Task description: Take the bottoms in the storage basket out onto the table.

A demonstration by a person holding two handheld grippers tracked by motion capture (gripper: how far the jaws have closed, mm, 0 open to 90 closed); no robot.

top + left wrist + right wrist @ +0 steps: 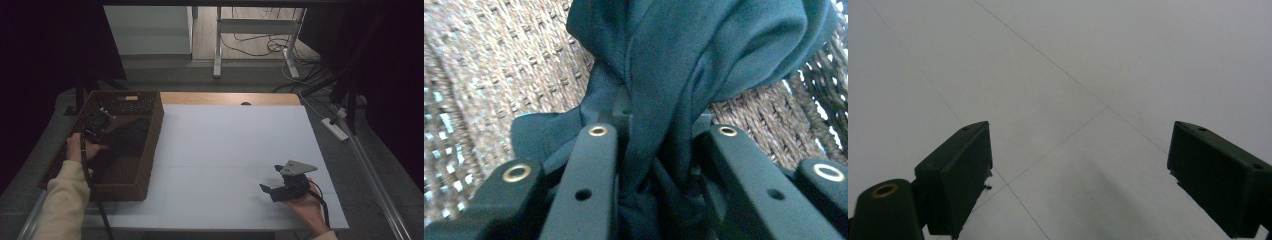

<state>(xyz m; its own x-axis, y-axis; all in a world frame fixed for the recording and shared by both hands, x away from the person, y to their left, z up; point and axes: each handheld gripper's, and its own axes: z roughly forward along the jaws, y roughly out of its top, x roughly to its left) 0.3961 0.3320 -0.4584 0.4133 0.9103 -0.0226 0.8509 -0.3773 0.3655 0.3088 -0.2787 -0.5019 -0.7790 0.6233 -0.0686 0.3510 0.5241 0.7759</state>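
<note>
The left gripper (656, 150) is reaching into the woven basket (150, 150) at the table's left, its jaws clamping a fold of dark teal cloth (704, 55) lying inside. The right gripper (272, 180) is resting near the table's (235, 140) right edge, jaws spread apart.

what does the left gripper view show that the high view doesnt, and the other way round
The left gripper view alone shows the grip up close: the left gripper has its jaws closed on a fold of the dark teal cloth, bunched between them, with the basket weave right behind.

The high view alone shows the layout: the wicker basket at the table's left edge, the white table, and the right gripper held low over its near right part.

Both show the cloth inside the basket with the left gripper on it.
</note>
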